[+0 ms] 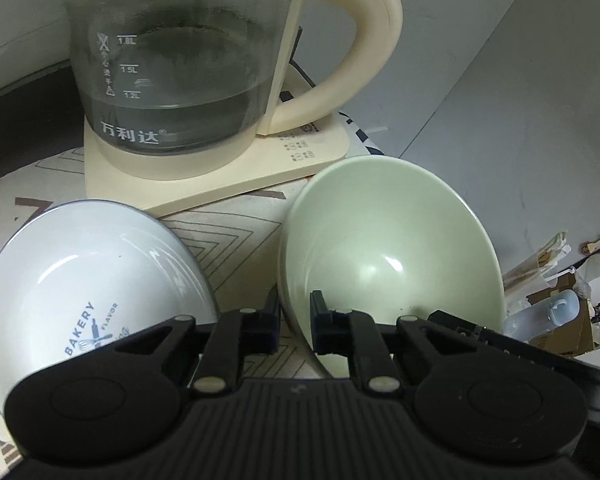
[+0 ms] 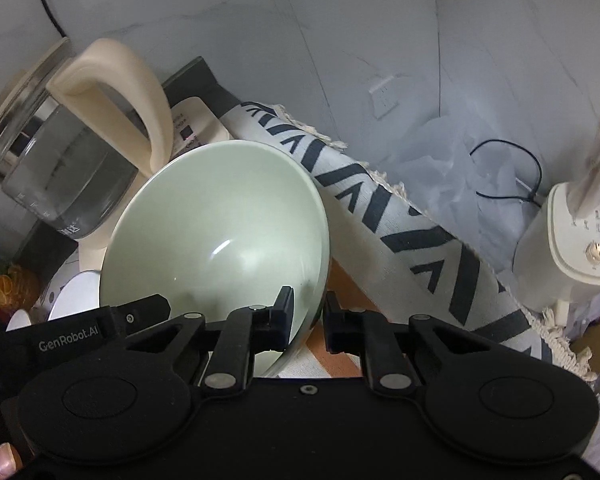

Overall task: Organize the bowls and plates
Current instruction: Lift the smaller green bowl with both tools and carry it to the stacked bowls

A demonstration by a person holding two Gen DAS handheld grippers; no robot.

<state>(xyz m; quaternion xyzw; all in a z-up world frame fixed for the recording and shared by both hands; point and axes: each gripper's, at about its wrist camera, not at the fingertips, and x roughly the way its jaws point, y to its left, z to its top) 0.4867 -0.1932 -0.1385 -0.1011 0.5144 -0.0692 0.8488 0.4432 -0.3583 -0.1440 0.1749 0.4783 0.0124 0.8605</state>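
Observation:
A pale green bowl is held tilted above the patterned cloth. My left gripper is shut on its left rim, one finger inside and one outside. My right gripper is shut on the opposite rim of the same green bowl. A white bowl printed "BAKERY FLAVOR" rests on the cloth to the left, beside my left gripper. Its edge also shows in the right wrist view, low behind the green bowl.
A glass kettle with a cream handle stands on its cream base right behind both bowls. The patterned tablecloth hangs over the table edge. A white appliance and cables lie beyond on the right.

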